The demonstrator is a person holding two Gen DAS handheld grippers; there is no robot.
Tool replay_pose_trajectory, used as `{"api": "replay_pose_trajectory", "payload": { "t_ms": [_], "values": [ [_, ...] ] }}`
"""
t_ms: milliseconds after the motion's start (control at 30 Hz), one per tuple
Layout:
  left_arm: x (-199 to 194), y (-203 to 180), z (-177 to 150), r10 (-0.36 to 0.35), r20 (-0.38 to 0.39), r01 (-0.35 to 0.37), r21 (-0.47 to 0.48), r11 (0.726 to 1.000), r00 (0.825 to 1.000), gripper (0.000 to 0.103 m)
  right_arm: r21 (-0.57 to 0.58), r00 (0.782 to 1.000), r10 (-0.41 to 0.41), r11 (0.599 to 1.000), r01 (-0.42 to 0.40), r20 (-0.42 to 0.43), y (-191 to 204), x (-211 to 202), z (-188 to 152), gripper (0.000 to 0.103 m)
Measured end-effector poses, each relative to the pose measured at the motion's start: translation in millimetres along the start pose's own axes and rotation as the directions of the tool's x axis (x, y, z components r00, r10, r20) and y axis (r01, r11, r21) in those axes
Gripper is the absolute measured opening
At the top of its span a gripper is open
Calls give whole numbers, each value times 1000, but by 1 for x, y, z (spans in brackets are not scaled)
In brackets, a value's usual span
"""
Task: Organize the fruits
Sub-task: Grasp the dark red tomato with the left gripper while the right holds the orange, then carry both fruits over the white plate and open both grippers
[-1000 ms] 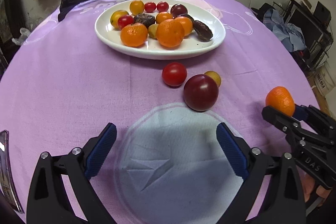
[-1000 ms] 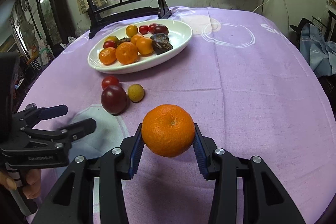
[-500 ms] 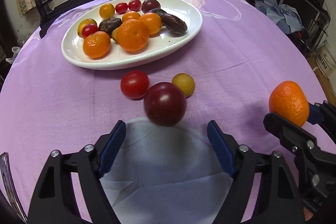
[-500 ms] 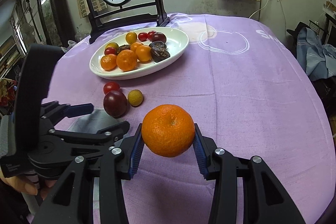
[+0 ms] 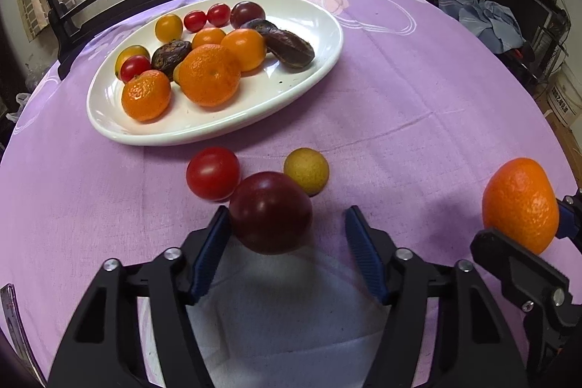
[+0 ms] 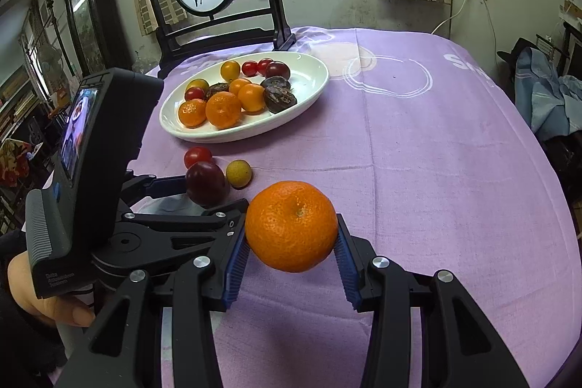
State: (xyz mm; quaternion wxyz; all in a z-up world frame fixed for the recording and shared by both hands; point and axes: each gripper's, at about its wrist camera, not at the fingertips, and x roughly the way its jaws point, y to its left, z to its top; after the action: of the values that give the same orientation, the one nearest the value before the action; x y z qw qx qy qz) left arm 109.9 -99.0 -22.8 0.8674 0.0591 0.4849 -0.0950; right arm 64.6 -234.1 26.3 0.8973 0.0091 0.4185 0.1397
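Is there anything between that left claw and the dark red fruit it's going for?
Nothing visible. The dark plum already sits between the left gripper fingers, whose jaws have just been closing; one pad is at its side, the other still apart. The red tomato and yellow fruit lie just beyond it.

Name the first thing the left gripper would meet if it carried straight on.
Probably the dark red plum, already between the left gripper fingers, whose gap has just been narrowing.
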Motion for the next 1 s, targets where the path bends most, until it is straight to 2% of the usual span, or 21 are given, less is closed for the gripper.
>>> {"api": "replay_pose_trajectory", "payload": {
  "t_ms": [67,133,267,400,633,733,833,1000],
  "values": [
    [-1,0,1,16,16,-17,14,1000,1000,45,2,1000,-2,1000,2,-3,0,0,0,45],
    [-4,0,-1,13,20,-13,26,1000,1000,40,6,1000,-12,1000,12,-3,-1,1,0,45],
    [-18,2,-16,-12,15,11,42,999,1000,40,11,1000,-21,1000,21,-4,-3,2,0,45],
    [-35,18,-35,-40,5,40,-1,999,999,40,1,1000,-27,1000,27,6,0,2,-1,45],
    [-69,56,-53,-21,36,24,-74,997,999,39,11,999,-23,1000,23,22,1,6,-2,45],
    [-83,67,-52,-10,68,16,-85,996,998,39,30,999,-14,999,13,30,0,5,-1,45],
    [-94,72,-45,5,97,2,-69,998,995,39,51,998,31,998,-34,48,1,-3,6,45],
    [-102,75,-15,7,148,2,-56,998,989,39,22,995,60,998,-62,76,13,-10,32,45]
  ]
}}
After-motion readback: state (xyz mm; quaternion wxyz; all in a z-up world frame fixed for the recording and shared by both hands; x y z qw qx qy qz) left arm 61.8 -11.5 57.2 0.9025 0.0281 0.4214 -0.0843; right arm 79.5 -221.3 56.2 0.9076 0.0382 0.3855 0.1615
